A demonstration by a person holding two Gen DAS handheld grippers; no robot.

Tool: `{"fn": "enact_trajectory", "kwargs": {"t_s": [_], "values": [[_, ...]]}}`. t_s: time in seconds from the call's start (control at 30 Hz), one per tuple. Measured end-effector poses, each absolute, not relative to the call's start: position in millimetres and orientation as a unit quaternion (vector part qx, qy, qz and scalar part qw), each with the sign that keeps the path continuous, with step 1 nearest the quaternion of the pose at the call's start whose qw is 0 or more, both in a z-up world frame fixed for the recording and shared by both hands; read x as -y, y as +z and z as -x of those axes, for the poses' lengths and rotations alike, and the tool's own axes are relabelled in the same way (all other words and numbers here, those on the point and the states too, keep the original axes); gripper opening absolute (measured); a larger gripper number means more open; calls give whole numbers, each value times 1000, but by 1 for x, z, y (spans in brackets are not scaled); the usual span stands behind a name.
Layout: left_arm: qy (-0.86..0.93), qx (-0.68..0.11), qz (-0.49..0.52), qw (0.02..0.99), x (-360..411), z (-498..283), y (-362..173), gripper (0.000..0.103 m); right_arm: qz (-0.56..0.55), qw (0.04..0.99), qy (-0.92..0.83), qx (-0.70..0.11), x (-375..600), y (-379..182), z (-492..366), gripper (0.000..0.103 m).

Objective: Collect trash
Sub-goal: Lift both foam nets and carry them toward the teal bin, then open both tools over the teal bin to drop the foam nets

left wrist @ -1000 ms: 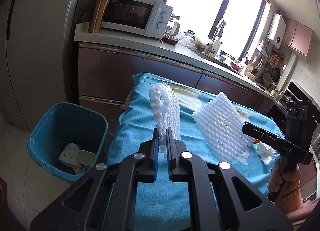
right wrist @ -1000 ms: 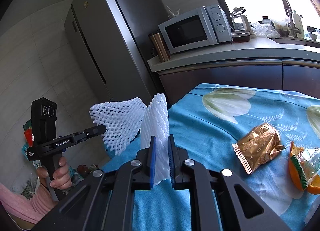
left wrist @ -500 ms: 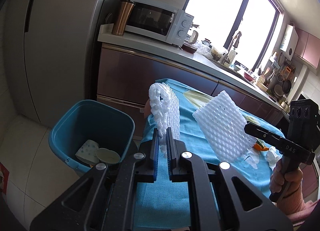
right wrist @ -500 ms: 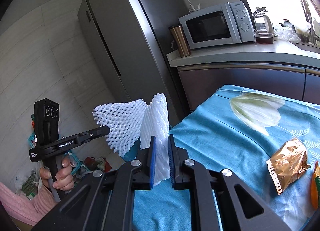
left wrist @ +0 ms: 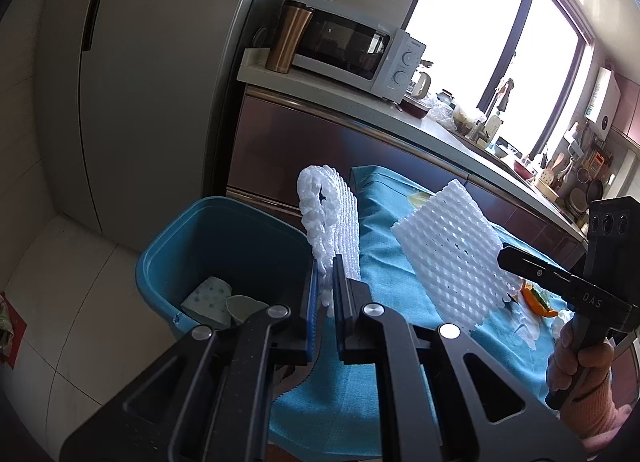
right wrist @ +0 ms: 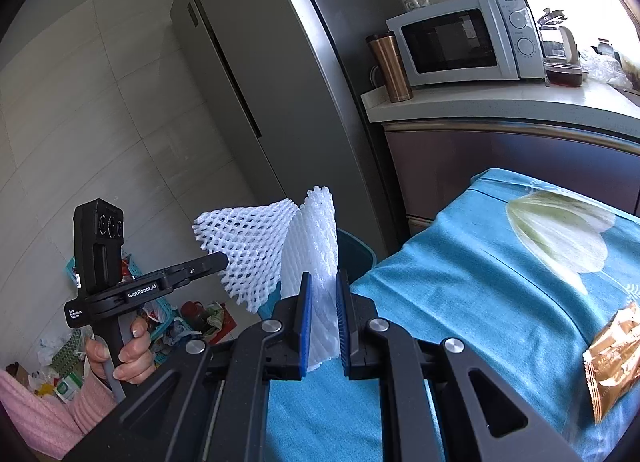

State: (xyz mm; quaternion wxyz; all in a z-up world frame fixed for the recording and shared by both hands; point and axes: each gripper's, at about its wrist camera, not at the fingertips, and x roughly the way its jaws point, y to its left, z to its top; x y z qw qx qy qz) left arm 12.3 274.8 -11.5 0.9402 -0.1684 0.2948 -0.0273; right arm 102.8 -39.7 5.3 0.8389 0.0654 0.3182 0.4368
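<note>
A home kitchen. A tall grey fridge (right wrist: 256, 74) at ten o'clock stands beside a worktop (right wrist: 500, 102) bearing a white microwave (right wrist: 460, 42) at one o'clock. In the left wrist view, a sink tap (left wrist: 505, 92) and hanging utensils (left wrist: 580, 178) sit under a bright window (left wrist: 492, 46) at two o'clock.

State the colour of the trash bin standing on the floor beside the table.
Teal blue trash bin, clearest in the left wrist view.
</note>
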Motion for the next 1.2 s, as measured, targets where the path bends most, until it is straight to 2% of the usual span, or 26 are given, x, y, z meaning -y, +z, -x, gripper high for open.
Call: {"fn": "enact_trajectory", "kwargs": {"t_s": [1.2], "values": [[60,-353,186,915,-323,-50,-68,8,-49,813,441,-376,-66,-20,-154,11]]}}
